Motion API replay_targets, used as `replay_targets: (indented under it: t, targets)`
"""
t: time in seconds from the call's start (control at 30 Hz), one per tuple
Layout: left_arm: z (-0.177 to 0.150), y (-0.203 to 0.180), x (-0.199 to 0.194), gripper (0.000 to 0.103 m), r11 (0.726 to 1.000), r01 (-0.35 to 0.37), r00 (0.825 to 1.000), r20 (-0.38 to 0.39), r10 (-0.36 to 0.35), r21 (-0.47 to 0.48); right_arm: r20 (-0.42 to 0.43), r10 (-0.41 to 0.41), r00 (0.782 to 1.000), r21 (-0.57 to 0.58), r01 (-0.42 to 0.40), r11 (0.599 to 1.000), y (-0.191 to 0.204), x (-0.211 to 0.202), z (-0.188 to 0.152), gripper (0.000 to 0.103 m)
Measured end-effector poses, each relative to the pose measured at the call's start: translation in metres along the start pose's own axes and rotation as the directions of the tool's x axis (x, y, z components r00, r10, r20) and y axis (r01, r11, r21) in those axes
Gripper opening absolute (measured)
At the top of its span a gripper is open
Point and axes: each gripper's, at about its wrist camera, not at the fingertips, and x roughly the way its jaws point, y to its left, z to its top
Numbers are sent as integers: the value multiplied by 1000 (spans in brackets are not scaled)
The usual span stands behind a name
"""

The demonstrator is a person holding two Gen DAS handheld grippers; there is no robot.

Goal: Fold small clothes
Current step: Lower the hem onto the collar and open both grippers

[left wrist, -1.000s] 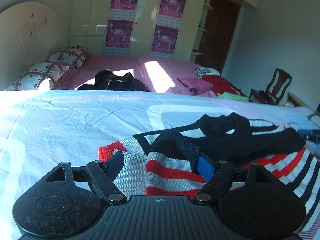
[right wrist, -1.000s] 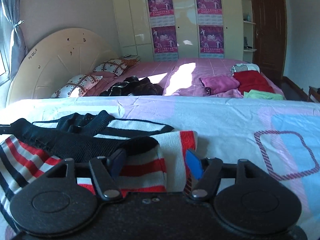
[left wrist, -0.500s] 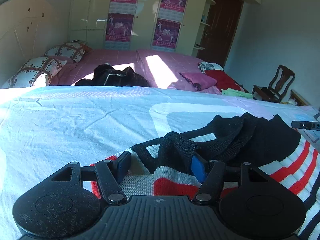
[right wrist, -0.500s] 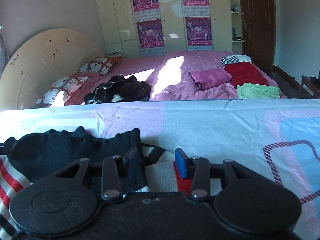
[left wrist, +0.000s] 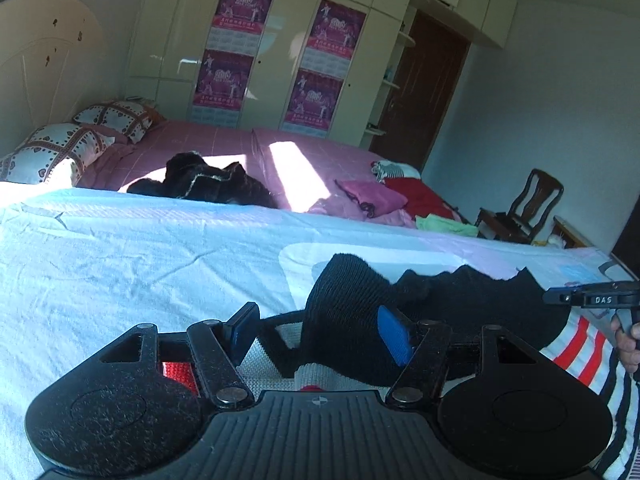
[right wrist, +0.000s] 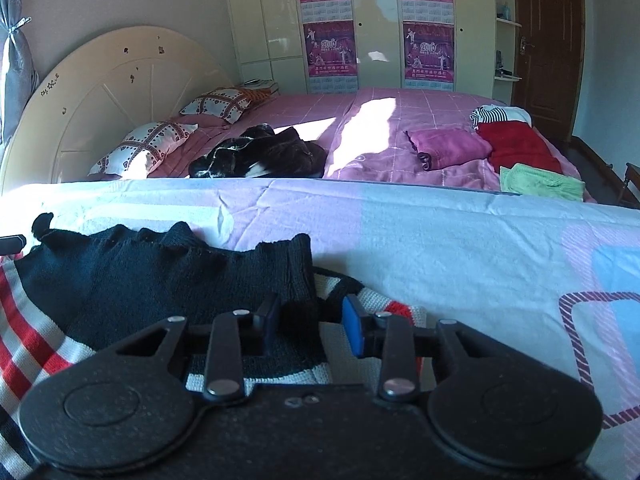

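A knitted sweater (left wrist: 580, 344) with red, white and dark stripes and black sleeves lies on the pale blue and pink bed sheet (left wrist: 140, 272). My left gripper (left wrist: 320, 326) sits low over its left edge. Its jaws stand wide with a raised black cuff (left wrist: 344, 300) and white knit between them, and the pads do not clearly press. In the right wrist view the sweater (right wrist: 120, 272) spreads to the left. My right gripper (right wrist: 310, 320) is closing around the other black cuff (right wrist: 292, 272), with a gap still beside the blue pad. The right gripper (left wrist: 592, 300) also shows at the left view's right edge.
Behind this bed stands a pink bed (right wrist: 400, 120) with a dark garment (right wrist: 260, 152), pink (right wrist: 444, 144), red (right wrist: 516, 140) and green (right wrist: 540, 184) clothes and two pillows (right wrist: 148, 148). A wooden chair (left wrist: 524, 208) stands at the right. Bare sheet (right wrist: 460, 248) lies right of the sweater.
Both grippers have moved forward and lower onto the sweater's edge. Both pairs of jaws have narrowed, the right more, and a black cuff now stands between each pair.
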Motion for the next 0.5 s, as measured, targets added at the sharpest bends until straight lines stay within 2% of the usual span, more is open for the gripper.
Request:
replay_targets:
  t: [0.07, 0.17, 0.2, 0.3, 0.4, 0.43, 0.47, 0.5]
  targets:
    - [-1, -8, 18, 64, 996, -45, 993, -105, 53, 75, 0, -25, 1000, -30, 25, 999, 5, 2, -1, 31]
    - [1, -25, 20, 64, 980, -100, 988, -103, 118, 172, 6, -61, 998, -59, 61, 996, 10, 5, -4, 30]
    - [1, -26, 17, 63, 980, -94, 989, -97, 113, 177, 7, -66, 998, -61, 66, 996, 11, 5, -5, 30]
    - [0, -18, 2, 45, 984, -106, 990, -81, 118, 140, 7, -69, 998, -44, 69, 997, 9, 1, -3, 28]
    - [-1, -10, -4, 45, 986, -131, 988, -64, 138, 101, 22, -70, 997, -53, 71, 996, 9, -6, -2, 32]
    - [0, -11, -3, 45, 986, -126, 989, -66, 134, 109, 16, -59, 998, -58, 60, 997, 9, -6, -2, 29]
    - [1, -13, -3, 45, 988, -104, 991, -70, 112, 113, 7, -39, 999, -58, 39, 998, 9, -4, -2, 16]
    - [2, -18, -2, 39, 993, -42, 996, -75, 50, 114, 1, -15, 1000, -56, 15, 998, 9, -3, -1, 10]
